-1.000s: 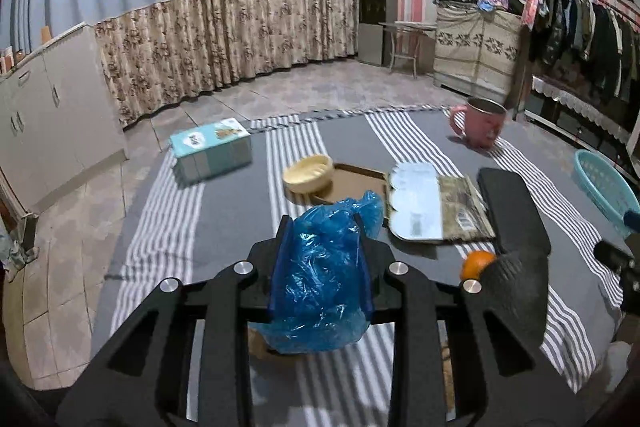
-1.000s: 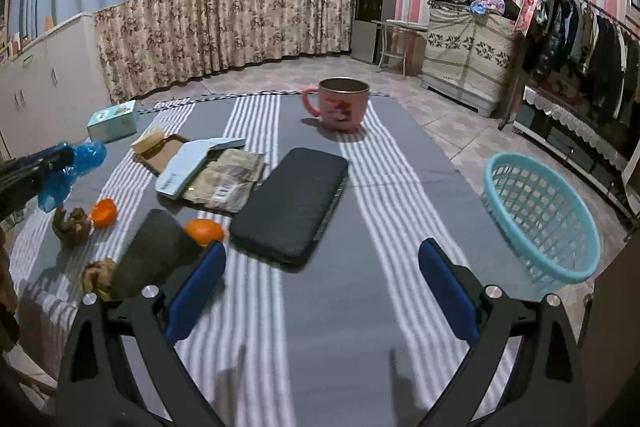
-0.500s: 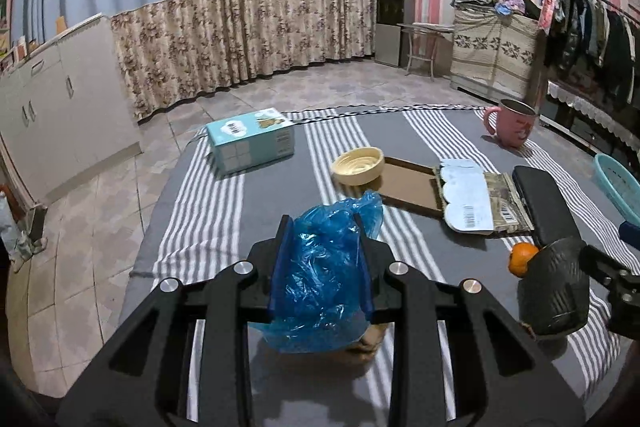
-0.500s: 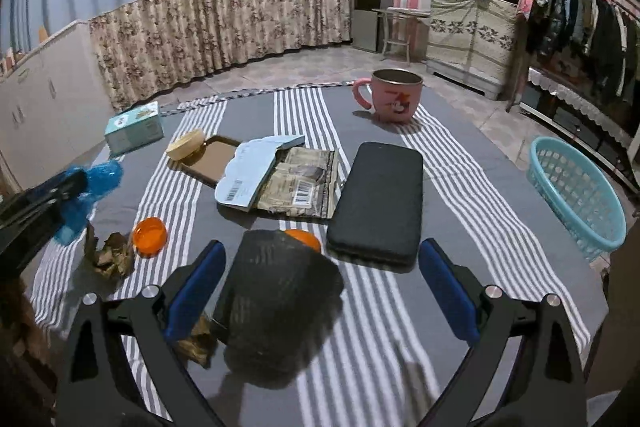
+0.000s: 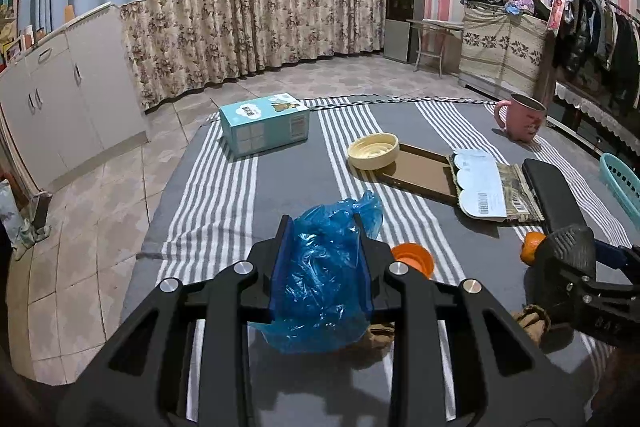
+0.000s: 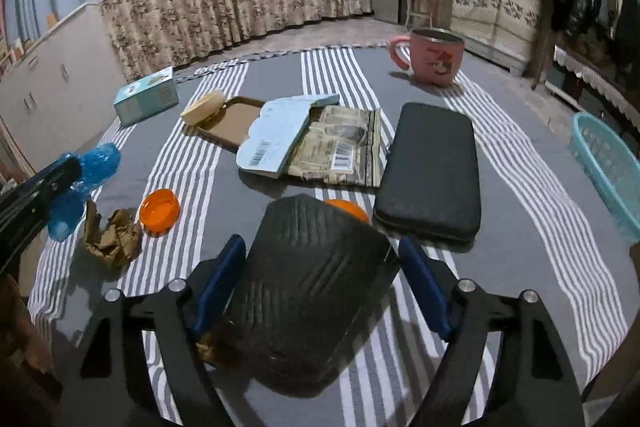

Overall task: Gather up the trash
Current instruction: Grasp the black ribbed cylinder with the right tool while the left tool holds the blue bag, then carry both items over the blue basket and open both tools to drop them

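My left gripper [image 5: 322,267] is shut on a crumpled blue plastic bag [image 5: 320,283] and holds it over the near left of the striped table; the bag also shows in the right wrist view [image 6: 86,173]. My right gripper [image 6: 320,279] is open, its fingers [image 6: 218,283] on either side of a black ribbed container [image 6: 312,287], apart from its sides. Crumpled brown paper [image 6: 112,237], an orange lid [image 6: 159,211] and an orange fruit [image 6: 348,209] lie close by. More brown paper [image 6: 212,345] shows under the container.
A teal box [image 5: 264,127], a cream bowl [image 5: 373,150] on a brown tray [image 5: 420,173], opened packaging [image 6: 316,147], a black case [image 6: 430,167] and a pink mug [image 6: 434,61] are on the table. A teal basket [image 6: 608,167] stands at the right edge.
My right gripper has moved forward and left until the black container sits between its open fingers. My left gripper, still holding the blue bag, has swung left.
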`<state>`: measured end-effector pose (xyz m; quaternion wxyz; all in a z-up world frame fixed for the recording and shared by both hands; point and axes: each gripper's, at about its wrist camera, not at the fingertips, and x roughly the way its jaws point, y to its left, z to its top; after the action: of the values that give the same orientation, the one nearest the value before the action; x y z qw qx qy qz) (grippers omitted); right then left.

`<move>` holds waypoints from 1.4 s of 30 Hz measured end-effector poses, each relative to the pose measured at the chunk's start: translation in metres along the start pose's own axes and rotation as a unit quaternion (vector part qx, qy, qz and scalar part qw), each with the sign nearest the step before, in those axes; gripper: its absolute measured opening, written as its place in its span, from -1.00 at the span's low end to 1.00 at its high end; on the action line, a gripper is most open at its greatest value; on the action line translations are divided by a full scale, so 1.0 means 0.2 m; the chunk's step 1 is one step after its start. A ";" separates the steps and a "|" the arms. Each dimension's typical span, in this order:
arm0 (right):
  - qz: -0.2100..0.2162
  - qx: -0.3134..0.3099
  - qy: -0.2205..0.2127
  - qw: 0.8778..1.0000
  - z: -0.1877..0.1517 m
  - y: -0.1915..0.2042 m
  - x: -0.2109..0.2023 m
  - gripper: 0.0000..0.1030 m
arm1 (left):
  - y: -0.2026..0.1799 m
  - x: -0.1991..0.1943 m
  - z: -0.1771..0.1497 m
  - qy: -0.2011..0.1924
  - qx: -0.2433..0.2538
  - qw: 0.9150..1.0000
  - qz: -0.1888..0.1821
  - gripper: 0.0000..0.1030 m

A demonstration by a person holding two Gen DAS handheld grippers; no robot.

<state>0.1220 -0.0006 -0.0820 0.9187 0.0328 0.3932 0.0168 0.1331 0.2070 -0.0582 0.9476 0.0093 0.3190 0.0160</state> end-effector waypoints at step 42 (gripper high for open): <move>-0.149 0.090 -0.106 0.979 0.36 -1.97 -0.31 0.49 | -1.81 -0.08 0.34 -0.047 0.075 0.983 -0.158 -0.47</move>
<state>0.1326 -0.4005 -0.0163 0.9406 0.0579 0.2942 -0.1592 0.1709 -0.1553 -0.0039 0.9487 0.0307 0.2720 -0.1583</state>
